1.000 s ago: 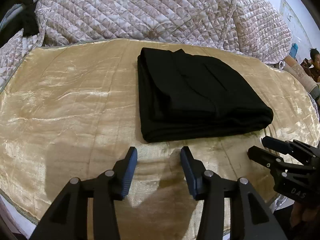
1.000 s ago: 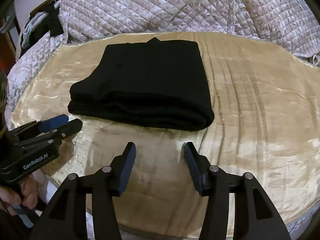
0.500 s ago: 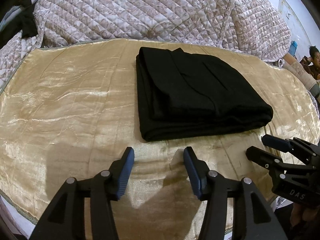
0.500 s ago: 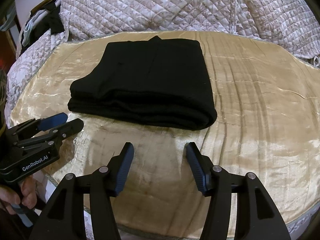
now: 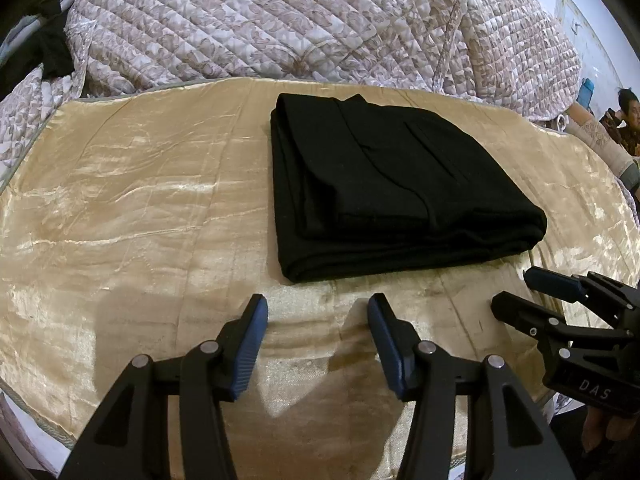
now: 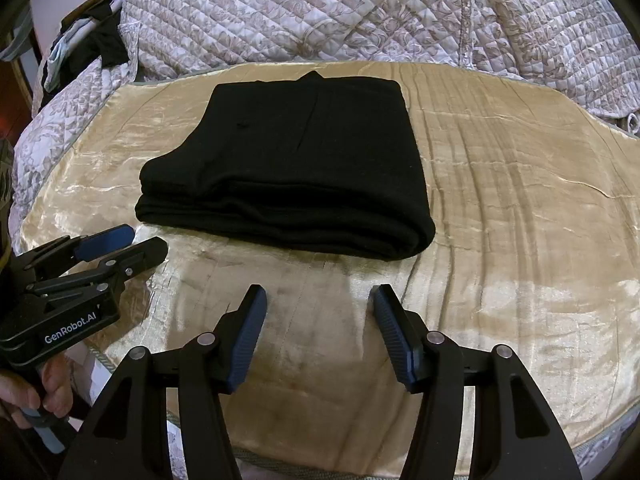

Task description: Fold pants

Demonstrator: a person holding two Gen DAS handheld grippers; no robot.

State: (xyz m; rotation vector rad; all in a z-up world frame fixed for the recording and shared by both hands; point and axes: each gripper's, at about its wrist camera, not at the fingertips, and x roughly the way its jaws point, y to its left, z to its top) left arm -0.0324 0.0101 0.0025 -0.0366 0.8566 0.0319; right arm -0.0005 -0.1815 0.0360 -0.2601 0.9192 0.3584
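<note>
The left claw (image 5: 316,322) and the right claw (image 6: 319,312) are both standing about half open and holding nothing, side by side. Just beyond their blue-padded tips, not touching them, the folded black fabric pants (image 5: 384,184) are lying on a shiny golden satin bedspread (image 5: 120,200), a quilted floral blanket (image 5: 280,20) behind.

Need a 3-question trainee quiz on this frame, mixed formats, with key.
1. True or false: the pants lie folded on the gold cloth.
2. The left gripper holds: A) pants B) nothing C) the quilt.
3. Fill in: the right gripper hovers over the cloth on the ____ side of the pants, no fabric between its fingers.

Key: 1 true; 2 B; 3 near
</note>
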